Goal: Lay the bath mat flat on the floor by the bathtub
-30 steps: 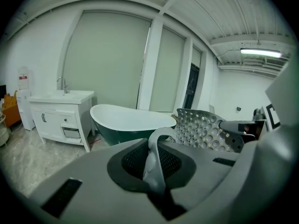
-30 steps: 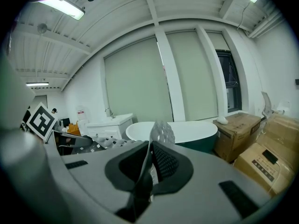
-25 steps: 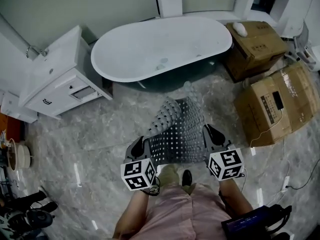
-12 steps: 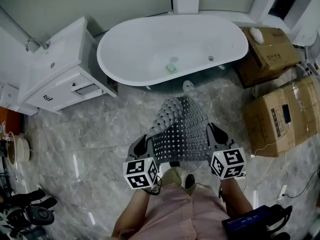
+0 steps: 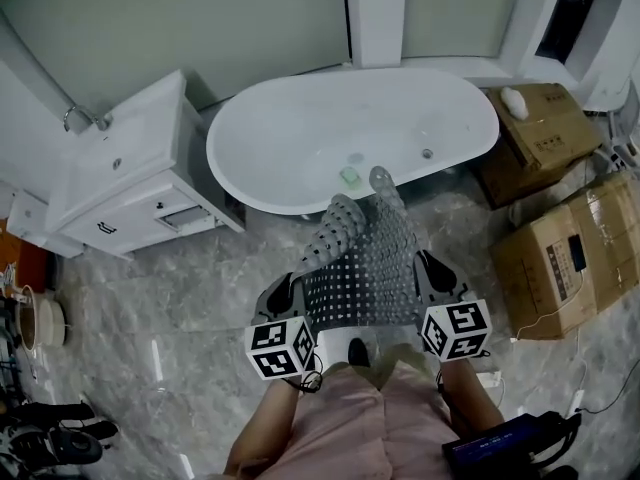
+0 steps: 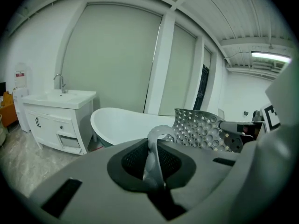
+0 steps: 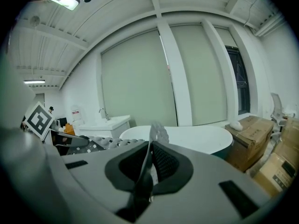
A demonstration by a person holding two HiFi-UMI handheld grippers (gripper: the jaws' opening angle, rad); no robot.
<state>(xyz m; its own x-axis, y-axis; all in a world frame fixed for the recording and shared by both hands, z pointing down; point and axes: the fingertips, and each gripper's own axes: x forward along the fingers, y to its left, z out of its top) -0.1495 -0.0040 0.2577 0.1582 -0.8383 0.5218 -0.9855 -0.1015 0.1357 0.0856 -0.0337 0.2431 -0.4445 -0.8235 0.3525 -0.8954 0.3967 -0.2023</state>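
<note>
My left tool is pinched tight on one near corner of the translucent grey perforated rubber bath mat, and my right tool is clamped on the other near corner. In both, only a thin strip of the edge sits between the jaws. The mat is off the ground, stretched between my two tools and reaching out towards the white oval freestanding bathtub, above the grey marbled floor.

What worries me most is the far end. Its left far corner is curled over, and the tip on the right stands up in a loop. If I lower it as it is, I think that end will tuck under itself and leave a fold instead of a flat sheet.

The grips are shallow, so the soft rubber could slide out of one tool as the weight shifts, and the mat would drop crooked.

From my head view the far end lines up with the tub's rim, though I cannot tell how near it truly is. If I push too far forward, I reckon it rides up the tub's side.

My dark shoe is right under the near edge, so it could end up trapped beneath the mat
</note>
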